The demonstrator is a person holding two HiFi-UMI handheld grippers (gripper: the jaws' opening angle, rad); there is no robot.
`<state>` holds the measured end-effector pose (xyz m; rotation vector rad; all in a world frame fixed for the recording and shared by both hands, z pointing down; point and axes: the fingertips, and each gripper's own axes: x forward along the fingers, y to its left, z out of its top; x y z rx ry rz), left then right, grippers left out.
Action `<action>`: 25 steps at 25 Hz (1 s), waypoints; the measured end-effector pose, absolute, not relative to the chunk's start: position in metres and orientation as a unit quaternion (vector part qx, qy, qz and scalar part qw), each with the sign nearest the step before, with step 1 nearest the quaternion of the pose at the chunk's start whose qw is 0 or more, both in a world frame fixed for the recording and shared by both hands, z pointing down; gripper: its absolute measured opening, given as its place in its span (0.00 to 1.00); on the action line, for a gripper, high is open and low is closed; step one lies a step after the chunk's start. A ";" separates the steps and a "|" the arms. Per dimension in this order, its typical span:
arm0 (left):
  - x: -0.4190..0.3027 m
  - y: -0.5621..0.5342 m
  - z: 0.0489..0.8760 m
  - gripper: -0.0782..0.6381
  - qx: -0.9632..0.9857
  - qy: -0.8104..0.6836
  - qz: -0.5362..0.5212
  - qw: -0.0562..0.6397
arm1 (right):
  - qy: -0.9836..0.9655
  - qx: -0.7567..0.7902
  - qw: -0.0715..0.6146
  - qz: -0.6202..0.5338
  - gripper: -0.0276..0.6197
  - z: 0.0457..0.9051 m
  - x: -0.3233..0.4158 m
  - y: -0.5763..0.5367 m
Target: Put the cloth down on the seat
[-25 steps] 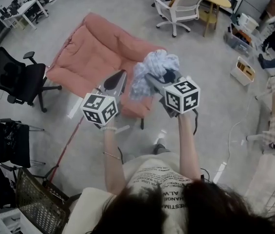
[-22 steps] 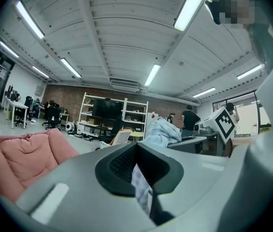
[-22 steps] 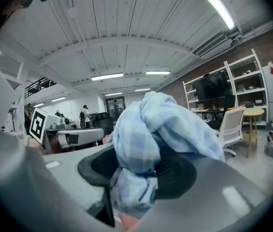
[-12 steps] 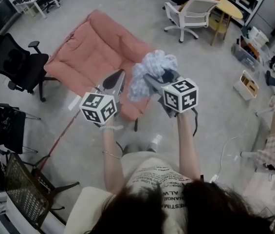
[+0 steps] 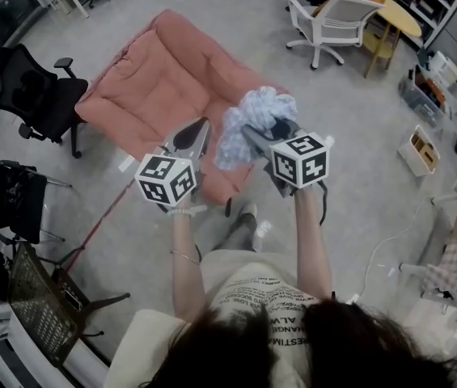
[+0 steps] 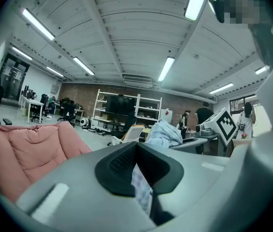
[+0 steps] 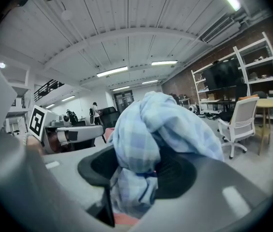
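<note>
Bunched into a pale blue checked wad, the cloth [image 5: 254, 120] is clamped between the jaws of the right gripper [image 5: 264, 130], which are spread fairly wide by the thickness of the fabric. In the right gripper view the cloth [image 7: 148, 129] is seen pressed against both dark ribbed pads [image 7: 177, 173]. It billows up above them and hangs down through the gap, where a sliver of pink shows beneath.

The left gripper [image 5: 199, 129] is held just beside the right one, on the side nearer the middle of the pink cushioned seat [image 5: 151, 79]. Its jaws are drawn together at the tips. In the left gripper view [image 6: 136, 151] a narrow strip of checked fabric is seen in the slit below the meeting pads. Whether that strip is nipped or merely seen beyond cannot be told.

From the head view the cloth is seen held in the air above the near corner of the seat, not lying on it. Both grippers are pointed towards the seat.
</note>
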<state>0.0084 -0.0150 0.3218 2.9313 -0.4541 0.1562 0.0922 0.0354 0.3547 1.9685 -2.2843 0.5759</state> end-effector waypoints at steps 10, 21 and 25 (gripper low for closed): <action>0.054 -0.091 0.353 0.11 0.975 -0.181 0.058 0.114 | -0.755 0.621 0.053 0.204 0.38 0.381 0.140 -0.038; 0.075 -0.181 0.401 0.11 0.960 -0.213 0.084 0.161 | -0.762 0.593 0.081 0.248 0.37 0.424 0.167 -0.131; 0.084 -0.204 0.408 0.11 0.956 -0.221 0.088 0.170 | -0.768 0.582 0.091 0.250 0.38 0.429 0.175 -0.158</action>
